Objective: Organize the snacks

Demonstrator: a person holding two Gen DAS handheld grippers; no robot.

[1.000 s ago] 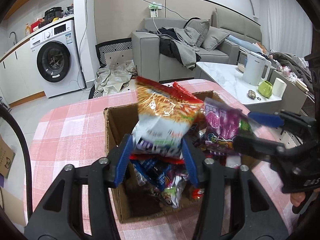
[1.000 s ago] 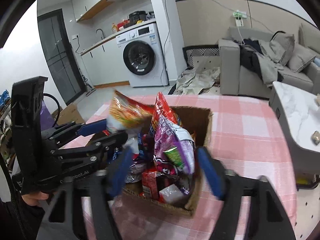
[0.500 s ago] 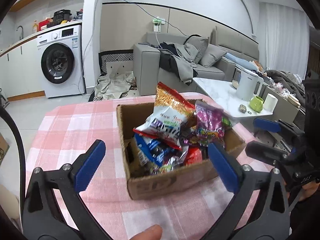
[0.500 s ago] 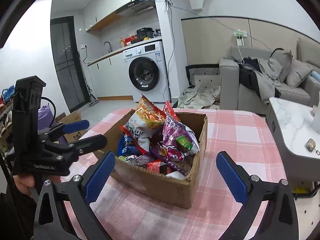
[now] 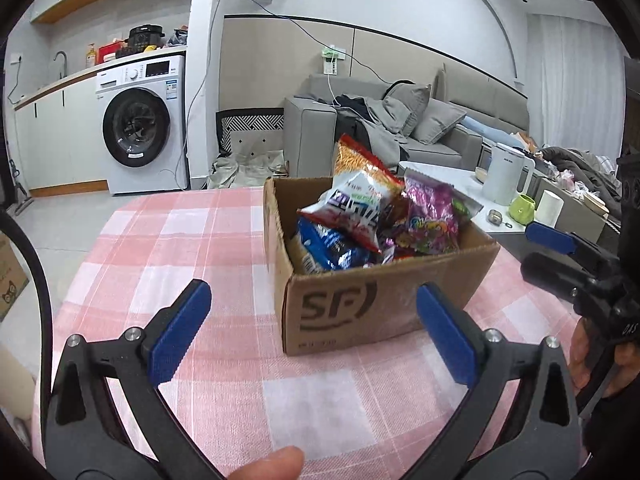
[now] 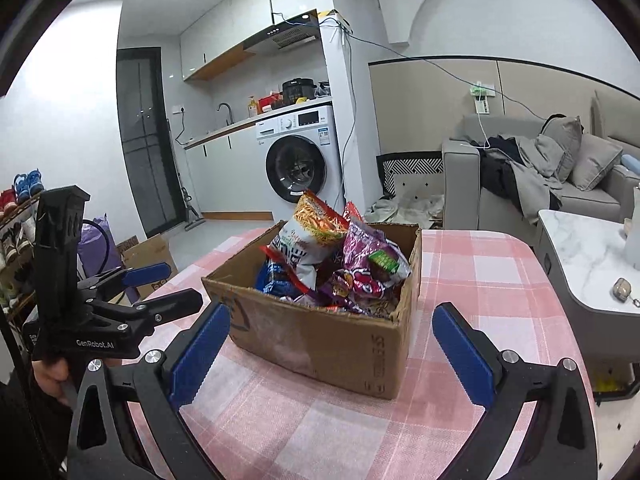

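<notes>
A brown cardboard box stands on the pink checked tablecloth, heaped with snack bags. An orange and white noodle bag leans on top, beside a purple candy bag and a blue bag. My left gripper is open and empty, short of the box's near wall. My right gripper is open and empty too, in front of the box's corner. Each gripper shows at the edge of the other's view.
A low marble table with a white kettle, a green cup and a paper roll stands right of the dining table. A grey sofa, a washing machine and a floor carton lie beyond.
Both grippers let go of their snack bags, opened wide and drew back from the box. The noodle bag and the purple bag now rest on the heap inside it.
</notes>
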